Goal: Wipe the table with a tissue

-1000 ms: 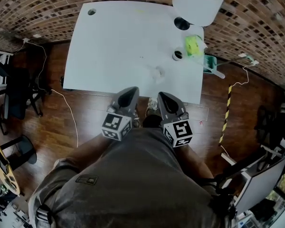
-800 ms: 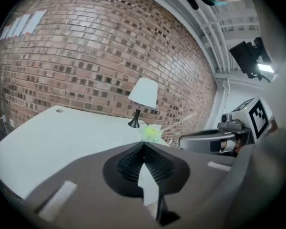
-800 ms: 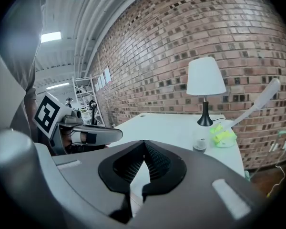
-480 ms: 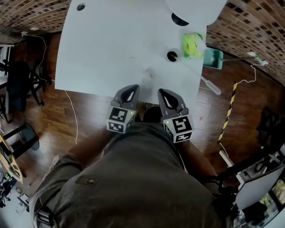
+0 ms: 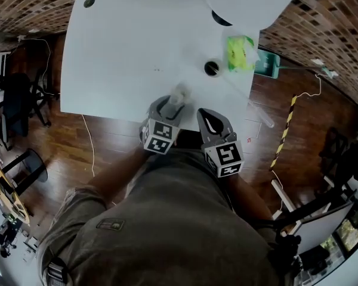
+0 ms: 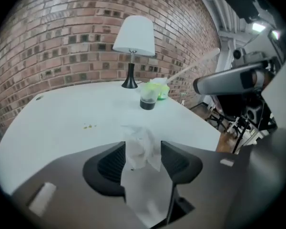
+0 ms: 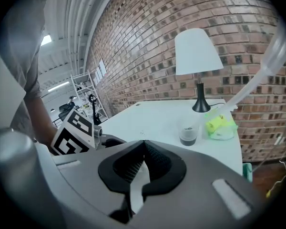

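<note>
A crumpled white tissue lies on the white table near its front edge. My left gripper reaches over that edge, and its jaws are opening with the tissue standing between them; the pads do not press on it. My right gripper hangs just off the table's front edge, to the right of the left one. In the right gripper view its jaws are shut with nothing held. A few small crumbs mark the tabletop beyond the tissue.
A white-shaded lamp stands at the table's far right corner. Beside it are a small dark cup and a yellow-green packet. A clear tube leans past the table's right edge. Cables and chairs sit on the wooden floor at left.
My left gripper has moved forward and down over the table's front edge, and its jaws now stand apart round the tissue. The right gripper has shifted slightly forward.
</note>
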